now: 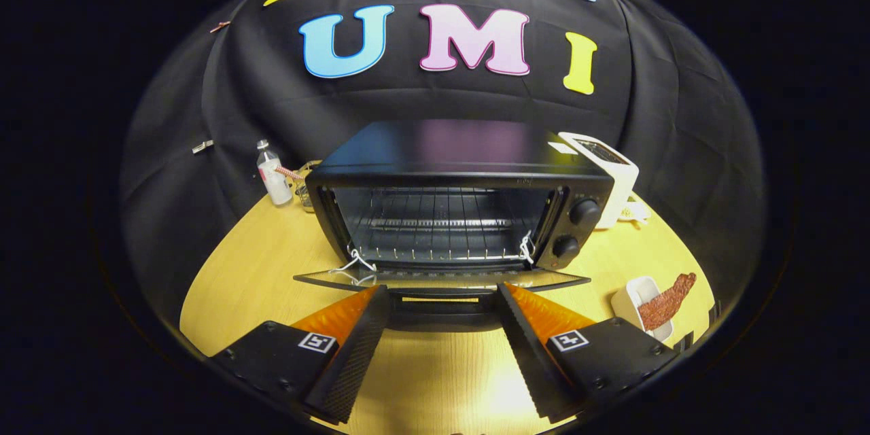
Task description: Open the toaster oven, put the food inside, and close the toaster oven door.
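Gripper: the gripper (442,299) sits low over the table, its two fingers spread wide apart and nothing between them, just bare wood showing in the gap.
Fingers: black ribbed pads with orange backs; the left fingertip (372,302) and its partner on the right both reach up to the near edge of the dropped door, whether they touch it I cannot tell.
Table: pale wooden table (238,285), glare on it close in between the fingers.
Door: the toaster oven door (442,280) is down, lying flat and open towards us, its dark handle at the near edge, right ahead of the fingertips.
Food: off to the right, near, a reddish-brown strip of food (669,302) lies in a small white dish (629,296), one end poking out over the rim; well apart from the oven.
Toaster oven: black toaster oven (462,183) dead ahead, cavity open, wire rack (442,228) inside with nothing on it, two round knobs (584,212) stacked on its right panel.
Ties: white cord loops at both lower corners of the opening, left one (353,262) trailing onto the door.
Far left: a small clear bottle (273,180) with a white label stands beside the oven.
Far right: a white toaster (612,170) stands just behind the oven's right corner.
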Demonstrator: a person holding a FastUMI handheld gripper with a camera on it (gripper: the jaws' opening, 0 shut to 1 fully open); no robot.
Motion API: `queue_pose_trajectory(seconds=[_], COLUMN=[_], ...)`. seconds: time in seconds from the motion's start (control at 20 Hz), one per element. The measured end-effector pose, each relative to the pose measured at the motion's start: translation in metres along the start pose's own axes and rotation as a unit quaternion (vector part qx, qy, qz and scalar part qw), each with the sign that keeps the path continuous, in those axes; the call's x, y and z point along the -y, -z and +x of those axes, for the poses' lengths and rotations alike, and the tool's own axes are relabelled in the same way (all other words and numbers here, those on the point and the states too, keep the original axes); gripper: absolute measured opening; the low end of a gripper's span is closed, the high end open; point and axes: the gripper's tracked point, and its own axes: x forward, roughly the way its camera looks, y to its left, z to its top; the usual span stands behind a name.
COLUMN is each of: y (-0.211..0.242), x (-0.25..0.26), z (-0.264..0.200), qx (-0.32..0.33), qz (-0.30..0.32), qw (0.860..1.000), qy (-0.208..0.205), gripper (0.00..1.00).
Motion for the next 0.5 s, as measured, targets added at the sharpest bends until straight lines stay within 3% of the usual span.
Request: queue_pose_trajectory(seconds=[0.5], y=[0.062], x=[-0.003], z=[-0.01], qx=[-0.079], qz=[-0.01], qw=[0.996], qy=[-0.026], gripper=[0.99])
